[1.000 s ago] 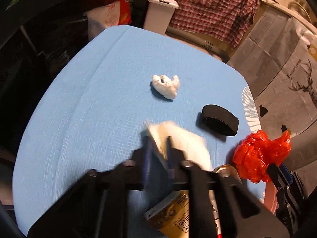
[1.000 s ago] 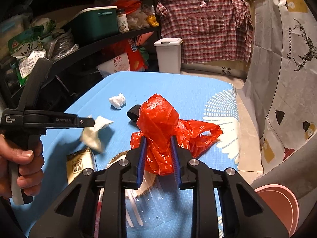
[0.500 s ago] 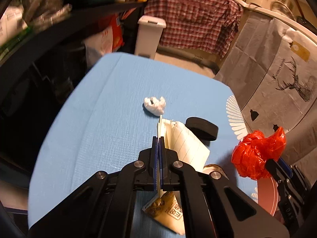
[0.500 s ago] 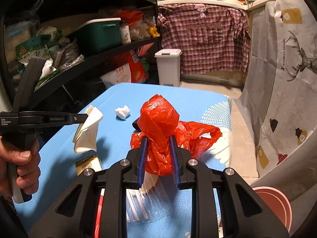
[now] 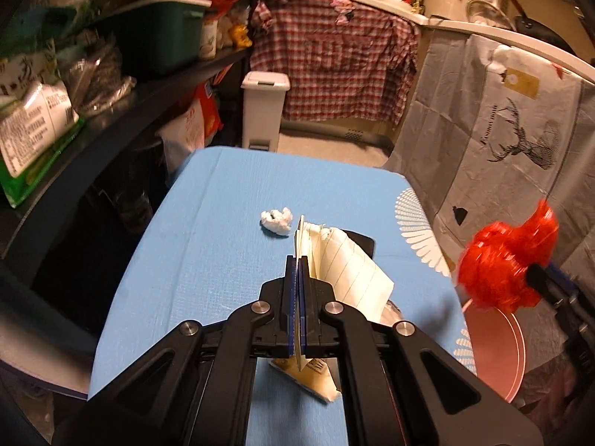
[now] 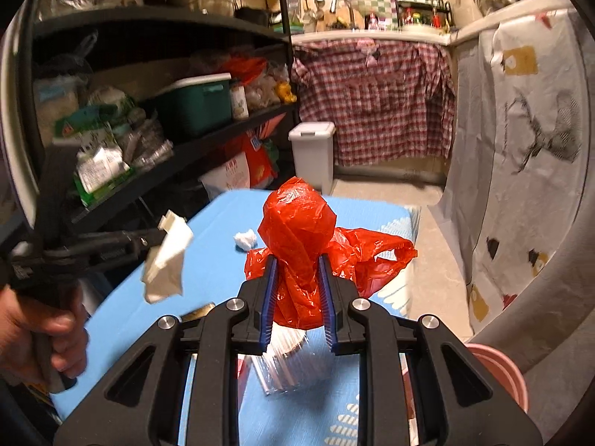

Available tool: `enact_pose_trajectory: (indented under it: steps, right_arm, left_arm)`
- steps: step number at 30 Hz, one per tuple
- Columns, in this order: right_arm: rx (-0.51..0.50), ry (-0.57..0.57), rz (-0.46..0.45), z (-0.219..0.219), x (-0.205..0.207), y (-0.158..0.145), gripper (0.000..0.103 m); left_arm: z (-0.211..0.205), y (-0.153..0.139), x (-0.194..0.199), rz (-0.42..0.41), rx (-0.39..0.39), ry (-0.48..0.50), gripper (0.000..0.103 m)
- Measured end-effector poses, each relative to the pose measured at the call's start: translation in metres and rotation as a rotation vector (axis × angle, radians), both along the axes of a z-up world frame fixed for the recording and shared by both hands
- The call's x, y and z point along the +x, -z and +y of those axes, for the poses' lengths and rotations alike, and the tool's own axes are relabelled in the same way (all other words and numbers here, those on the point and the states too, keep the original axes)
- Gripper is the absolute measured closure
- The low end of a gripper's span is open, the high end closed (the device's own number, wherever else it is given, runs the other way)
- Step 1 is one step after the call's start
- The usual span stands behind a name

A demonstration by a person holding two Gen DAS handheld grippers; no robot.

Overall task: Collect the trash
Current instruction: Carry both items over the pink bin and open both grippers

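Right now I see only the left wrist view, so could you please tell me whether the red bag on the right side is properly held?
Observer: Yes. The right gripper has its jaws pinched on the red bag, with one handle loop hanging free at the side.
Operator: Thank you. Is anything lying underneath it?
Observer: A clear packet of straws lies on the blue table, directly below the bag.

A blue-covered table (image 5: 230, 245) stands beside dark, laden shelving (image 6: 156, 26), with a white lidded bin (image 5: 264, 109), a hanging plaid shirt (image 5: 334, 70) and a deer-print sheet (image 5: 520, 141) behind.
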State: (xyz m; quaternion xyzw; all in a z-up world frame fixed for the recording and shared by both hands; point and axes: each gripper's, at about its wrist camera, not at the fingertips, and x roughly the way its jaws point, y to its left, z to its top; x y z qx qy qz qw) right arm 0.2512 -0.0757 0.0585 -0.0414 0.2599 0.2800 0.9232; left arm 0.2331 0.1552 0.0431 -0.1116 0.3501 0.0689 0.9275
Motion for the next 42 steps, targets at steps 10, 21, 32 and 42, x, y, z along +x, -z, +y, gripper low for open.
enact_pose_trajectory:
  steps: [10,21,32,42]
  right_arm:
    - [0.049,0.03,-0.037,-0.047,-0.029,-0.043,0.081]
    - [0.057,0.094,-0.03,-0.078,-0.041,-0.021,0.081]
    - [0.03,0.139,-0.01,-0.098,-0.04,-0.008,0.081]
    - [0.031,0.167,-0.001,-0.11,-0.037,-0.005,0.081]
  left_arm:
    - [-0.029,-0.023,-0.026,-0.07,0.001,0.055,0.102]
    - [-0.048,-0.025,-0.041,-0.087,0.007,0.081,0.102]
    - [-0.069,-0.024,-0.043,-0.089,0.024,0.114,0.102]
    - [-0.084,-0.022,-0.04,-0.085,0.034,0.142,0.102]
